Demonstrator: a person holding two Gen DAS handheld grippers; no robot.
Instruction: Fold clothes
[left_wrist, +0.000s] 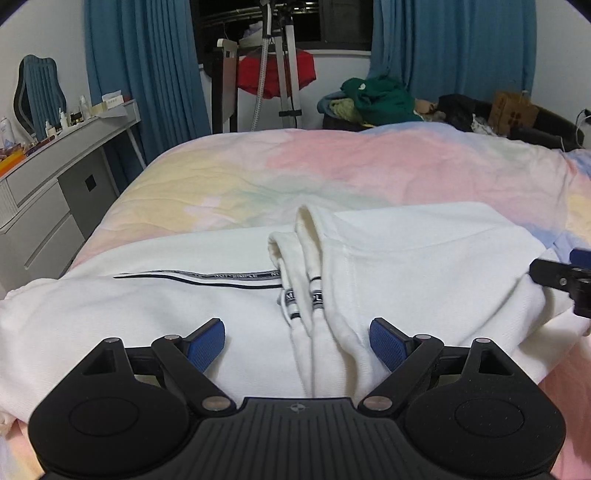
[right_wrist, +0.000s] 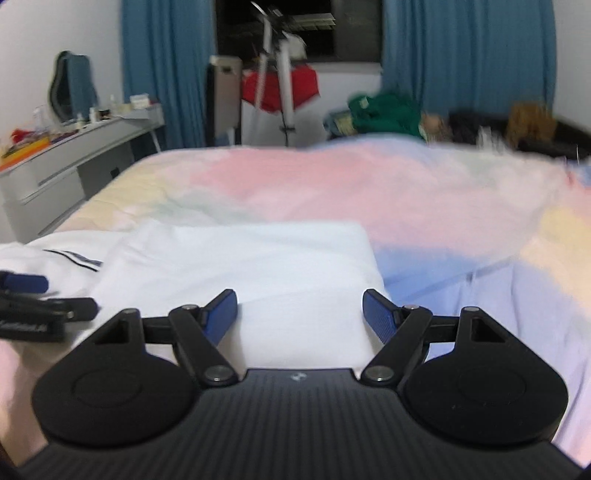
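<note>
White hoodie (left_wrist: 424, 258) part-folded on the bed (left_wrist: 332, 166), between folds
Left gripper (left_wrist: 297, 341) and right gripper (right_wrist: 300, 312) both spread, empty; next likely needs pinching an unfolded edge

Both cameras ride low over the near edge of the bed (left_wrist: 332, 166), tipped down and facing across it toward the curtained window (right_wrist: 295, 33). The left one sits close above the white garment (left_wrist: 406, 258), the right one further right. Both catch the garment, the grey dresser (right_wrist: 92, 155) and the tripod (left_wrist: 286, 55); each glimpses the other's gripper at its edge.
</note>
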